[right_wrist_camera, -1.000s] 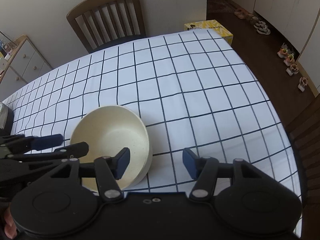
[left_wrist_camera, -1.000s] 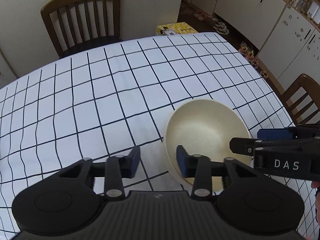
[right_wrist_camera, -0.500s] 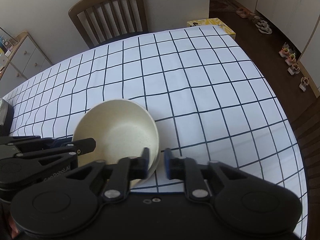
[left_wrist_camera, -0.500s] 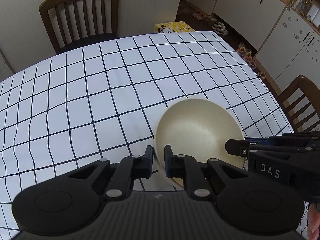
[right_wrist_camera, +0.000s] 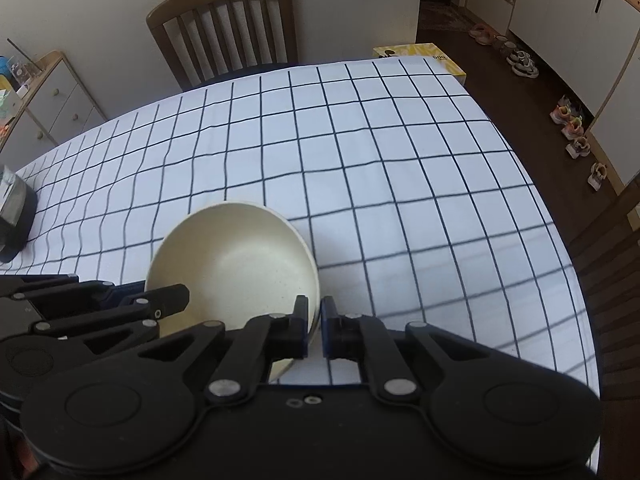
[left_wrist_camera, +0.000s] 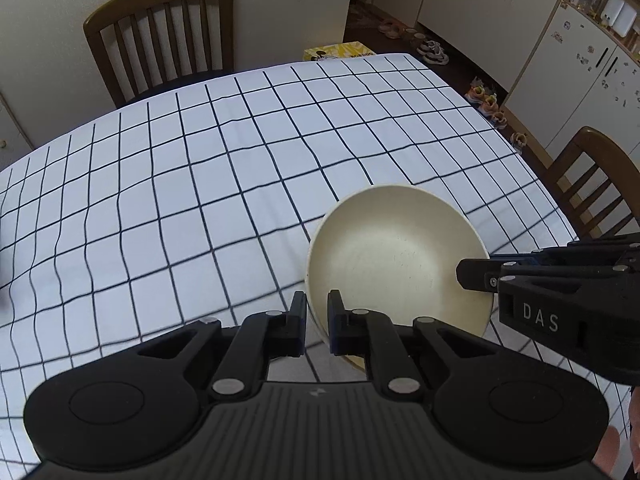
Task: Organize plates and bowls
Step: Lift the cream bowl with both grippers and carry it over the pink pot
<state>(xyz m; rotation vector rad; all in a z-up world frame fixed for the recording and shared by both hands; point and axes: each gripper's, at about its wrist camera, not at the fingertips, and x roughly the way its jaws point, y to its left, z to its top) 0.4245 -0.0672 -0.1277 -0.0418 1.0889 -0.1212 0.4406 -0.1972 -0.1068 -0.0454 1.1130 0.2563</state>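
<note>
A cream bowl (left_wrist_camera: pixel 396 256) hangs tilted a little above the checked tablecloth (left_wrist_camera: pixel 200 184), held from both sides. My left gripper (left_wrist_camera: pixel 317 312) is shut on the bowl's near-left rim, one pad inside and one outside. My right gripper (right_wrist_camera: pixel 314 320) is shut on the opposite rim of the same bowl (right_wrist_camera: pixel 236 256). In the left wrist view the right gripper (left_wrist_camera: pixel 476 274) reaches in from the right edge; in the right wrist view the left gripper (right_wrist_camera: pixel 176 300) comes in from the left. The bowl is empty inside.
A wooden chair (left_wrist_camera: pixel 160 36) stands at the table's far side and another chair (left_wrist_camera: pixel 592 184) at the right. A dark object (right_wrist_camera: pixel 14 212) sits at the table's left edge. A yellow box (right_wrist_camera: pixel 416 52) and shoes (right_wrist_camera: pixel 572 128) lie on the floor beyond.
Both grippers closed from open onto the bowl's rim, one on each side. The bowl then rose off the cloth, tilted, and shifted across the table with both hands.
</note>
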